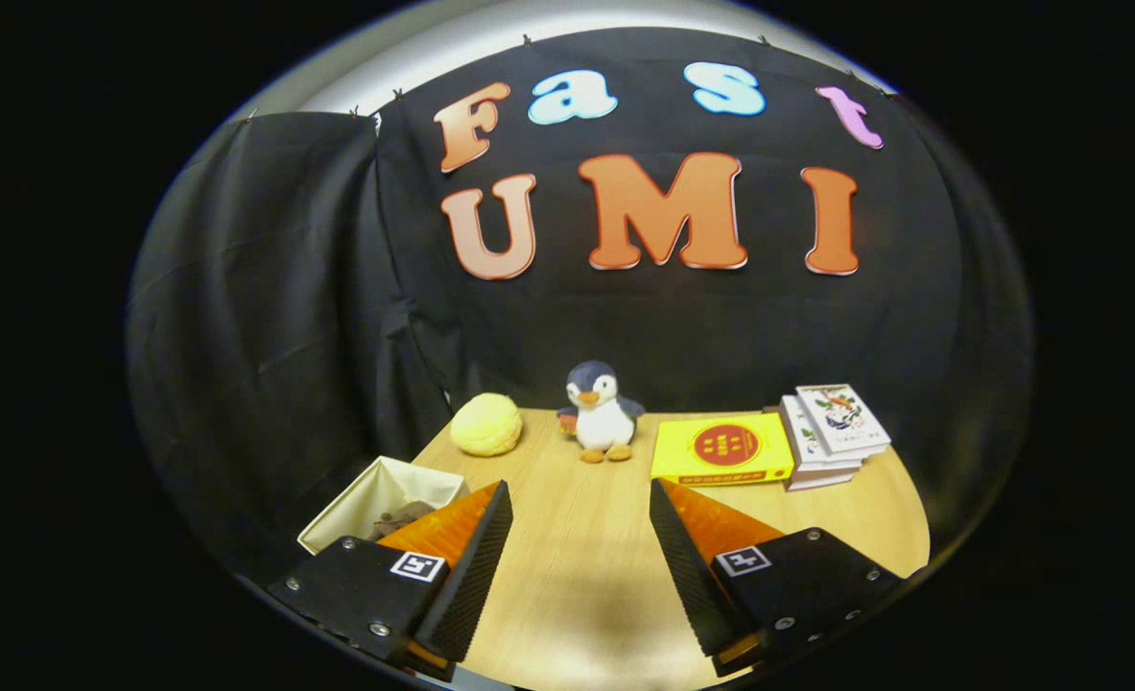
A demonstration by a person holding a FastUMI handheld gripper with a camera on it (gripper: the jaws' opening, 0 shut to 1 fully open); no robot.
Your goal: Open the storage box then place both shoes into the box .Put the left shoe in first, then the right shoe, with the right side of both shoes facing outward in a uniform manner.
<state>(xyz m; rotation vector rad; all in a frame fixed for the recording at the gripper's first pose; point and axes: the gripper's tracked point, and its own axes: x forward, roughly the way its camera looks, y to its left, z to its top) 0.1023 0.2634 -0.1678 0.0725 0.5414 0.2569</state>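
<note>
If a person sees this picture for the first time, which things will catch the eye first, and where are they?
The penguin plush toy stands out at the far edge of the wooden table, straight beyond the gripper, whose jaws are open with nothing between them. A bright yellow book lies right of the penguin beside a stack of white books; a round yellow plush sits to its left.

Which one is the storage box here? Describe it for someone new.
Start at the wooden table before the black cloth wall. The gripper hangs open over it, fingers apart and holding nothing. The storage box is the cream, open-topped box beside one finger, nearer than the yellow ball; unlike the penguin toy and books, it is hollow.
</note>
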